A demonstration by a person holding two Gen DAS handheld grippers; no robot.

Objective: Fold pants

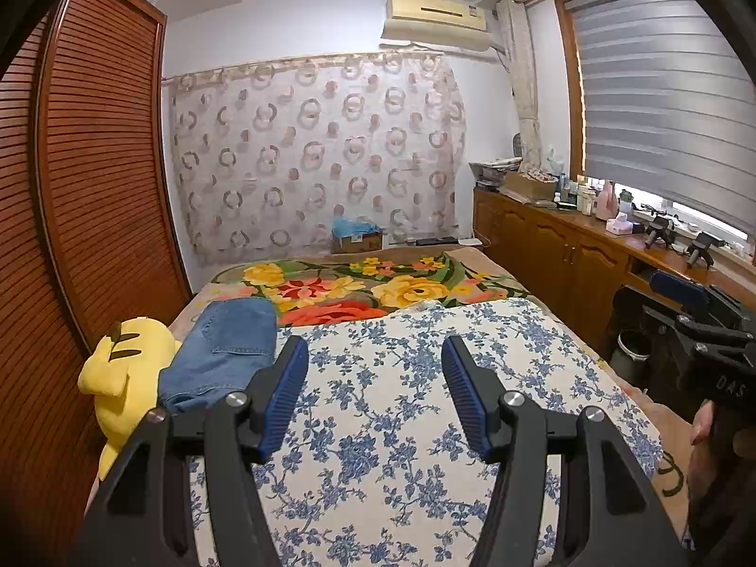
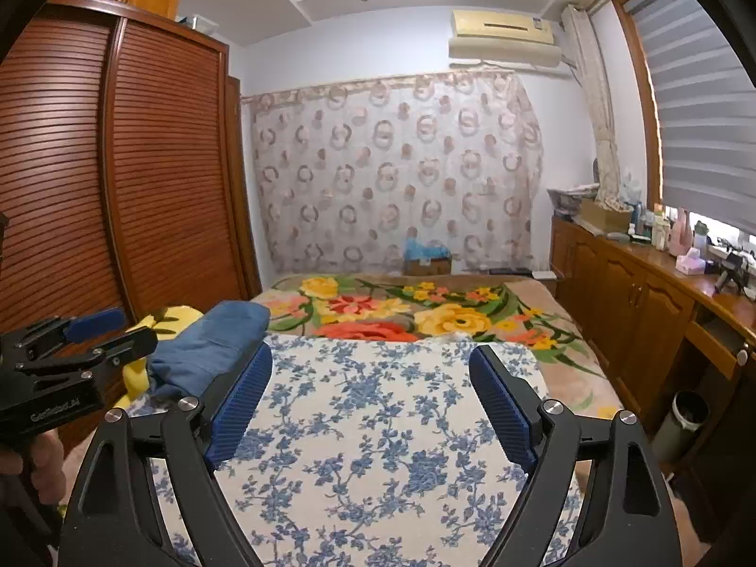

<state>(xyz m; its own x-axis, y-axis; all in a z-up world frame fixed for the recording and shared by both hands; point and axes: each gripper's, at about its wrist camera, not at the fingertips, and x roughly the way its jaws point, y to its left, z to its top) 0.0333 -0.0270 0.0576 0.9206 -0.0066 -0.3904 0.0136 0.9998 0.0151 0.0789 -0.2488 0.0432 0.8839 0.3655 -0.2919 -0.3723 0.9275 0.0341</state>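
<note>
The folded denim pants lie at the left edge of the bed beside a yellow plush toy — apparently set aside as done — while the left gripper and right gripper hover above the blue-flowered cloth, jaws apart and empty.

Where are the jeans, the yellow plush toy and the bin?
jeans (image 1: 227, 354), left wrist view, middle of the folded denim.
yellow plush toy (image 1: 125, 359), left wrist view, its body.
bin (image 2: 685, 418), right wrist view, its side.
</note>
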